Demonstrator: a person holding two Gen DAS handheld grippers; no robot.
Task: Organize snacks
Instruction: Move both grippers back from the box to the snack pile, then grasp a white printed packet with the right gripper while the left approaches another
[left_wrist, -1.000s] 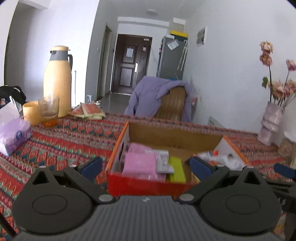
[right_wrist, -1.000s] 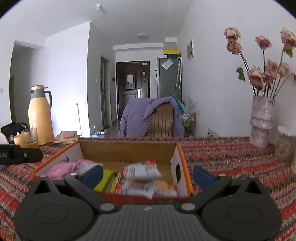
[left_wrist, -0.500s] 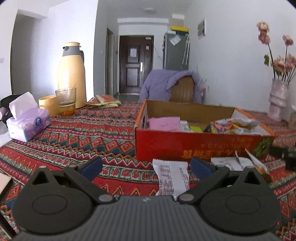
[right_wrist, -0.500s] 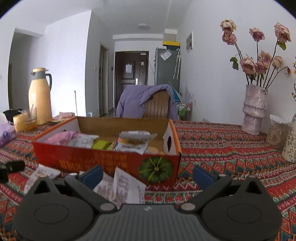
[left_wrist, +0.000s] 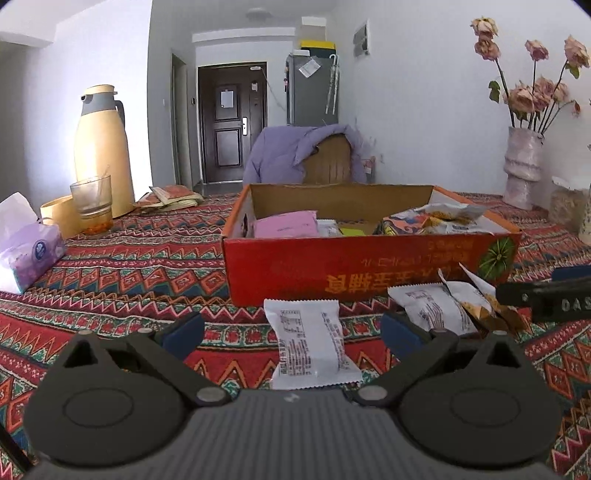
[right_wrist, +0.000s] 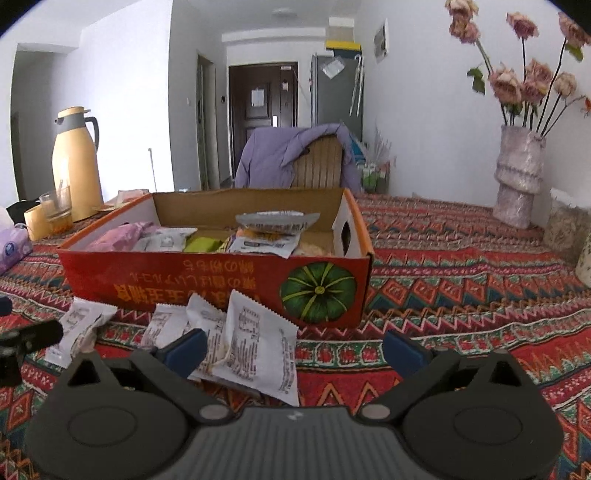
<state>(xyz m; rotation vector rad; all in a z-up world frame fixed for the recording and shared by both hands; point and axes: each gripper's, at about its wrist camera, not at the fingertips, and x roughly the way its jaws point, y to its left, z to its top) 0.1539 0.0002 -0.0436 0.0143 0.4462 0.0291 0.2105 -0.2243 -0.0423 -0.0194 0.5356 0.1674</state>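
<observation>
Both grippers have dropped from over the box to table level in front of it. L gripper (left_wrist: 290, 334) released, fingers wide, nothing pinched; one white snack packet (left_wrist: 312, 349) lies flat between them at 12 o'clock, just short of the red box (left_wrist: 369, 269). R gripper (right_wrist: 295, 347) also released, though its jaws have just been closing a touch; the pile of white packets (right_wrist: 236, 339) sits toward its left finger, approx 11 o'clock, no pad pressing on it. Box already holds pink, green and foil packs. Tissue pack (left_wrist: 29, 254) at 9, thermos (left_wrist: 101, 151) at 10, vase (left_wrist: 522, 166) at 2, all well apart.

Step, as I judge it: reach for loose packets. Next move needs L eased fwd and down till pads flank the packet's long edges, then close gently, since the wrapper is thin & slippery
</observation>
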